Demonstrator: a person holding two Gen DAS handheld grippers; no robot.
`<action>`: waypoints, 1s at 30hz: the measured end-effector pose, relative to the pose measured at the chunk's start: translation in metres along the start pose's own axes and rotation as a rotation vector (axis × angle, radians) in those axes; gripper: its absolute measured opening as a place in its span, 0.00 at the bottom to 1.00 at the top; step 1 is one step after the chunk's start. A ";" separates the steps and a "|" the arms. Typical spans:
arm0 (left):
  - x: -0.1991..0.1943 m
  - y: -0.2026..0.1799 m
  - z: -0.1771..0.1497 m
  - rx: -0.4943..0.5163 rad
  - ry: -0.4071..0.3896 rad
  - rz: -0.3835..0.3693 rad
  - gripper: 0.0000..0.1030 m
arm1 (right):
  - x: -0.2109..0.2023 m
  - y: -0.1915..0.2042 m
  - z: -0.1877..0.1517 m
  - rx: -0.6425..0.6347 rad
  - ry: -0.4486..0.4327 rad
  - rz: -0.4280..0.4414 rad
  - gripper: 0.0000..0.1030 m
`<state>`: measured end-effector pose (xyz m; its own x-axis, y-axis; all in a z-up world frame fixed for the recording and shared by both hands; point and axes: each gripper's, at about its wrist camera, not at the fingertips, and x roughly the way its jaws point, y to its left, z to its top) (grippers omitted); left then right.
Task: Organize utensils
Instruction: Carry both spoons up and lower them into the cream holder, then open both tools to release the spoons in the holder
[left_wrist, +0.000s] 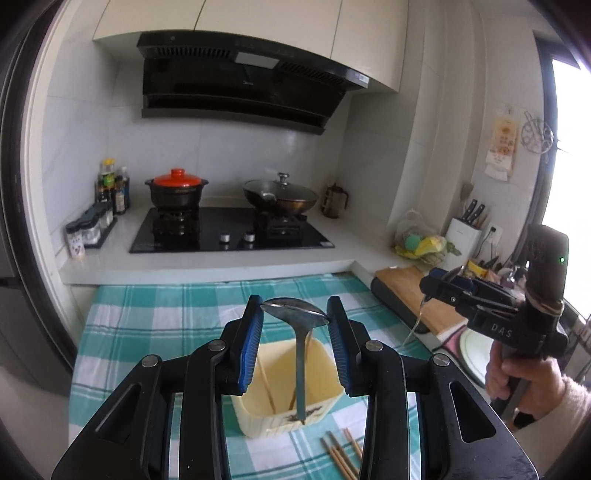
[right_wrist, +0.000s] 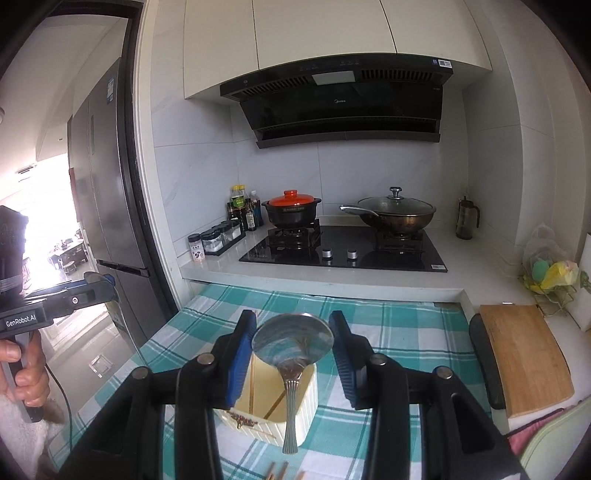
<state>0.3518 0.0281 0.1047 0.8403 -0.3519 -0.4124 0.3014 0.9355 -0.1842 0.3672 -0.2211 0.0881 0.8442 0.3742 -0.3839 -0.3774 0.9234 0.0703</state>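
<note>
Nearest, the left gripper (left_wrist: 295, 314) grasps a metal spoon (left_wrist: 301, 354) by its bowl, handle hanging down. The right gripper (right_wrist: 293, 332) grasps a second spoon (right_wrist: 291, 343) the same way. Below them, loose chopsticks (left_wrist: 341, 456) lie on the checked tabletop (left_wrist: 147, 332). Just behind stands a cream holder (left_wrist: 321, 402) containing a few chopsticks. Farther away, a covered orange-lidded pot (left_wrist: 176, 192) and a lidded wok (left_wrist: 280, 197) sit on the stove.

Chopsticks (left_wrist: 341, 456) before holder (left_wrist: 328, 369) on tablecloth (left_wrist: 147, 332)

A home kitchen: gas hob (left_wrist: 229, 230) with pots, range hood (right_wrist: 340, 107), fridge (right_wrist: 107, 177).
</note>
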 end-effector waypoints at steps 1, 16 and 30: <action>0.007 0.002 0.004 0.003 -0.010 0.014 0.34 | 0.007 0.001 0.005 -0.001 -0.008 0.002 0.40; 0.149 0.050 -0.052 -0.013 0.189 0.150 0.34 | 0.137 -0.016 -0.046 0.068 0.139 -0.007 0.40; 0.211 0.070 -0.083 -0.070 0.313 0.175 0.38 | 0.204 -0.039 -0.074 0.170 0.282 -0.009 0.41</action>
<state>0.5126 0.0167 -0.0692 0.6945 -0.1895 -0.6941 0.1247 0.9818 -0.1432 0.5258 -0.1873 -0.0610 0.6994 0.3495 -0.6234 -0.2817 0.9365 0.2090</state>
